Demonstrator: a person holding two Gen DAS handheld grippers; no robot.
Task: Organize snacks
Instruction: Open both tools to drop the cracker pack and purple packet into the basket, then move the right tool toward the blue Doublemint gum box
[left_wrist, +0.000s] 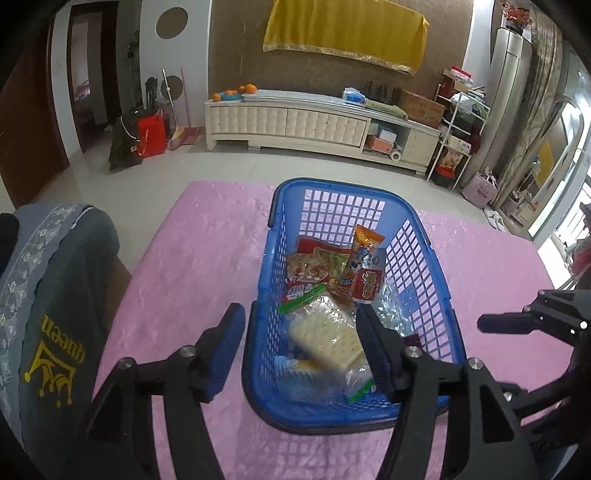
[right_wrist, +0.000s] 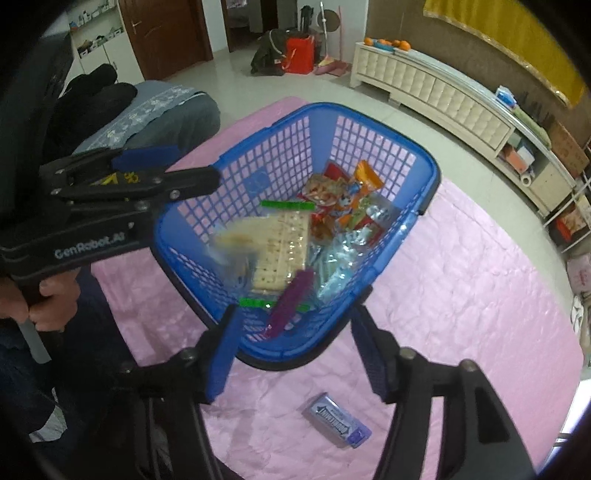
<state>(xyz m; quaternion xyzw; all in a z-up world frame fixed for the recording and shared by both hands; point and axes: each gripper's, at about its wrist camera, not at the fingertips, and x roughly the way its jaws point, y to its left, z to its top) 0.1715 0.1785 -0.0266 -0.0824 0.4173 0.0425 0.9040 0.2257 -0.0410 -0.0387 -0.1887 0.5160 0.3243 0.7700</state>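
Your left gripper (left_wrist: 301, 354) has its jaws spread wide, with nothing pinched between them. They hang over the near end of the blue basket (left_wrist: 439, 291). Just under them a clear cracker pack (left_wrist: 325, 332) looks blurry. Your right gripper (right_wrist: 295, 354) also has its jaws spread apart and empty, above the basket's near rim. A purple snack stick (right_wrist: 290, 301) looks blurry just inside that rim. Red and orange snack packs (right_wrist: 343, 199) lie piled at the far end of the basket. The basket sits on the pink worktop (right_wrist: 461, 295). A blue gum pack (right_wrist: 336, 421) lies alone on the pink cover, outside the basket, near your right jaws.
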